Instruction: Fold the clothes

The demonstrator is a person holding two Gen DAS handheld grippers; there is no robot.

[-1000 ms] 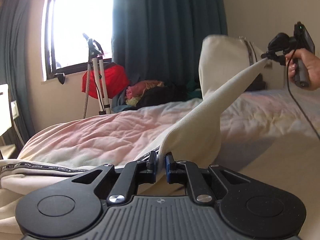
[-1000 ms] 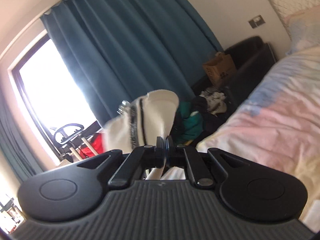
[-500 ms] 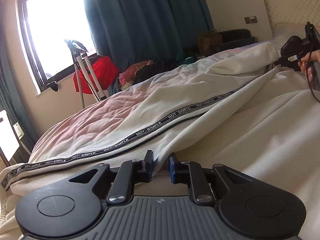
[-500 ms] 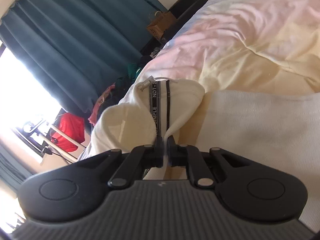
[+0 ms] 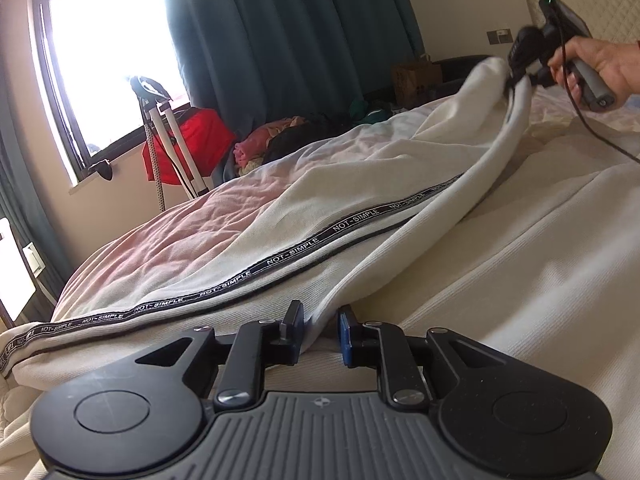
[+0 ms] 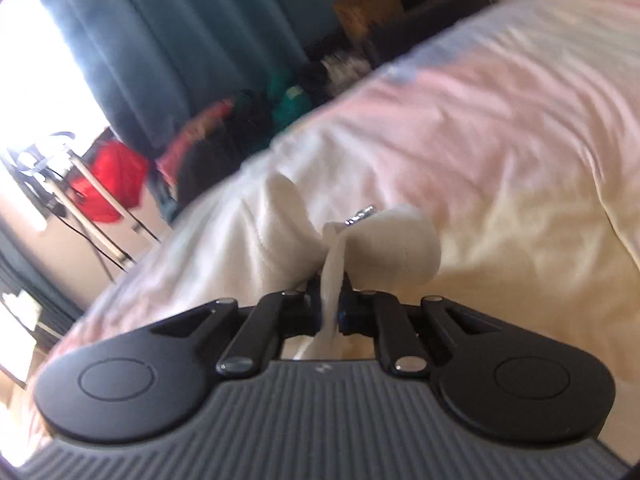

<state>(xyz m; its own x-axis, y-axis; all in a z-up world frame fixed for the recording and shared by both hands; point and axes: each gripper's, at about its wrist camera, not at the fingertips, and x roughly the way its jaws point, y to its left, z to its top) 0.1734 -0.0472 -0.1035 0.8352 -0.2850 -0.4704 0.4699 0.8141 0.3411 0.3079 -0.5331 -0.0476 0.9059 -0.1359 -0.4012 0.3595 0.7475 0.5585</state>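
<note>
Cream trousers (image 5: 360, 184) with a black NOT-SIMPLE side stripe (image 5: 296, 250) lie stretched along the bed. My left gripper (image 5: 320, 330) sits low at the near end, open, with a fold of the cream cloth lying loose between its fingers. At the far right a hand (image 5: 600, 60) holds my right gripper (image 5: 516, 80), which lifts the other end of the trousers off the bed. In the blurred right wrist view, the right gripper (image 6: 331, 312) is shut on a bunched cream edge (image 6: 384, 240) with a small metal piece on it.
A pink and cream bed cover (image 5: 180, 240) spreads under the trousers. Beyond the bed's far side stand a white tripod (image 5: 172, 140), a red bag (image 5: 200, 132), a heap of clothes (image 5: 276, 140) and a brown paper bag (image 5: 416, 78). Teal curtains (image 5: 280, 40) hang beside the window.
The trousers came down from the air onto the bed. My left jaws parted and released the cloth. The right gripper, still shut on the far end, has just risen a little.
</note>
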